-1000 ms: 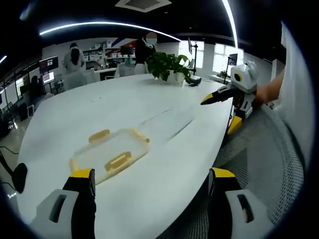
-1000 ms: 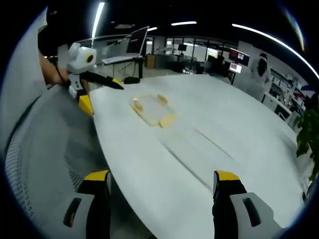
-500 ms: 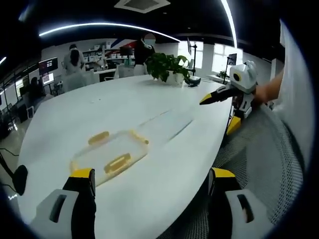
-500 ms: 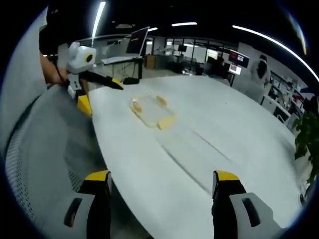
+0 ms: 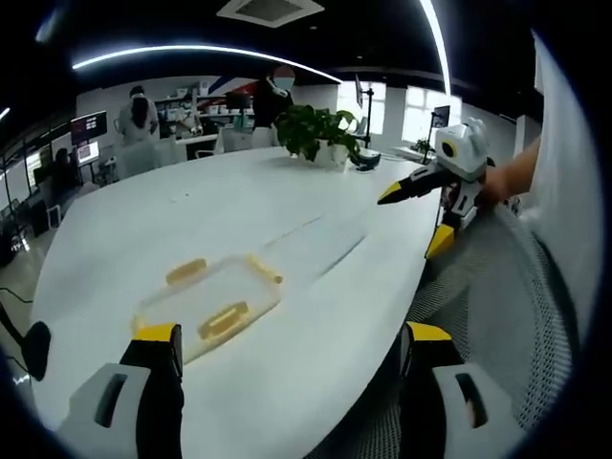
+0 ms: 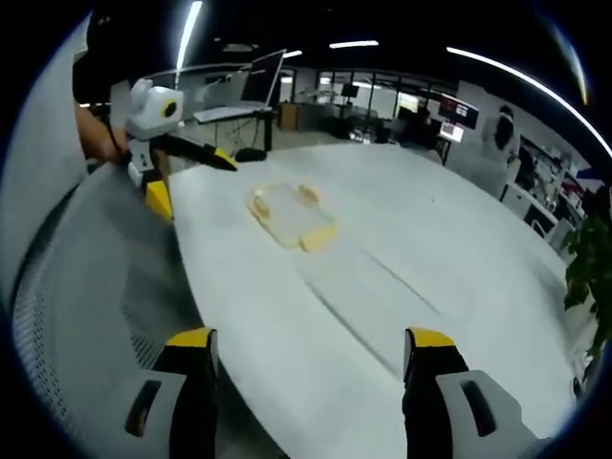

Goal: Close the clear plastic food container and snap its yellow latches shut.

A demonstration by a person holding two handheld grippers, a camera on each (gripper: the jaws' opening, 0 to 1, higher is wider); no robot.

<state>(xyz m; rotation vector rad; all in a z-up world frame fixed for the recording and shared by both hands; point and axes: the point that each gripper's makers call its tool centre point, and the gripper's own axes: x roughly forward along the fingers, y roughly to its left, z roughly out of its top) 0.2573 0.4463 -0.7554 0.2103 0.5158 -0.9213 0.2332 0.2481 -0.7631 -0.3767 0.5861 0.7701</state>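
Latches unsnapped — clear plastic food container with yellow latches (image 5: 208, 304) untouched on white desk (image 5: 316, 287); both my claws wide, empty.

No legible text, labels or nos. anywhere.

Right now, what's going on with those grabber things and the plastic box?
Left gripper and right gripper open, empty. Clear container flat on white table, untouched. Nothing between.
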